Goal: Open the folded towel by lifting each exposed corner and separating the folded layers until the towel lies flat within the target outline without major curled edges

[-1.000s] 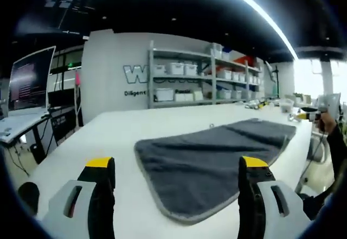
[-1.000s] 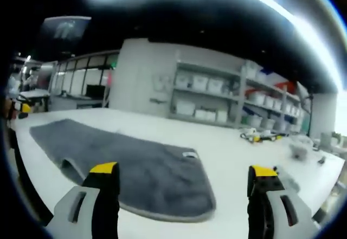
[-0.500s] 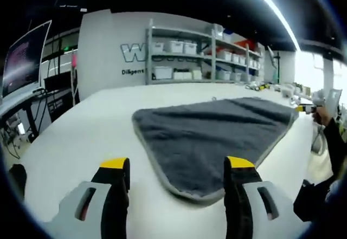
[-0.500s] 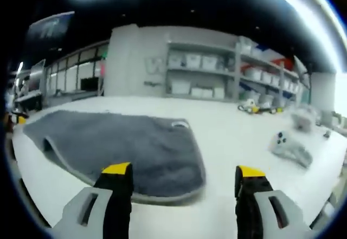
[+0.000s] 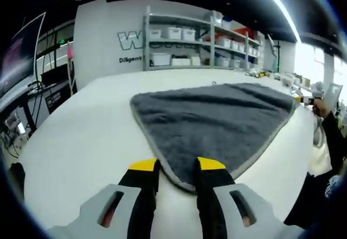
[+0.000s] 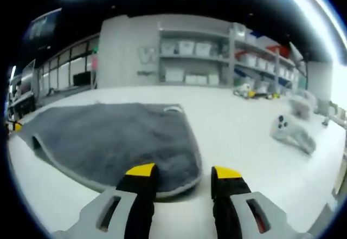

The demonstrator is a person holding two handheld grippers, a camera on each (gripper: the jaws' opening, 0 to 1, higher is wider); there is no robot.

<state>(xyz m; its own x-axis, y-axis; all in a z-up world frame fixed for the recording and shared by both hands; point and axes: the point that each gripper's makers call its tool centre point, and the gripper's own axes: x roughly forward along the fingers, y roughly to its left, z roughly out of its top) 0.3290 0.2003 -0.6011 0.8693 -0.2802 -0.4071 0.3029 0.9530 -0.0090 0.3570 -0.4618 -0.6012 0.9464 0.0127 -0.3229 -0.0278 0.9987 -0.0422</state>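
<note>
A dark grey towel [image 5: 217, 120] with a pale hem lies spread on the white table [image 5: 81, 136]. Its near corner points at my left gripper [image 5: 177, 165] and sits in the narrow gap between the yellow-tipped jaws, which are not closed on it. In the right gripper view another rounded corner of the towel [image 6: 108, 136] reaches between the jaws of my right gripper [image 6: 184, 171], also narrowed with a gap left. A small curl stands up on the towel's left edge [image 6: 37, 141]. A hand with the right gripper [image 5: 309, 101] shows at the towel's far right corner.
Shelves with white bins [image 5: 184, 38] line the back wall. A monitor [image 5: 16, 60] stands on a desk to the left. A pale grey device [image 6: 293, 133] and small items [image 6: 255, 91] lie on the table [image 6: 244, 141] right of the towel.
Both grippers have come down and forward to the towel's corners. Each pair of jaws has narrowed from wide open to a small gap around a corner.
</note>
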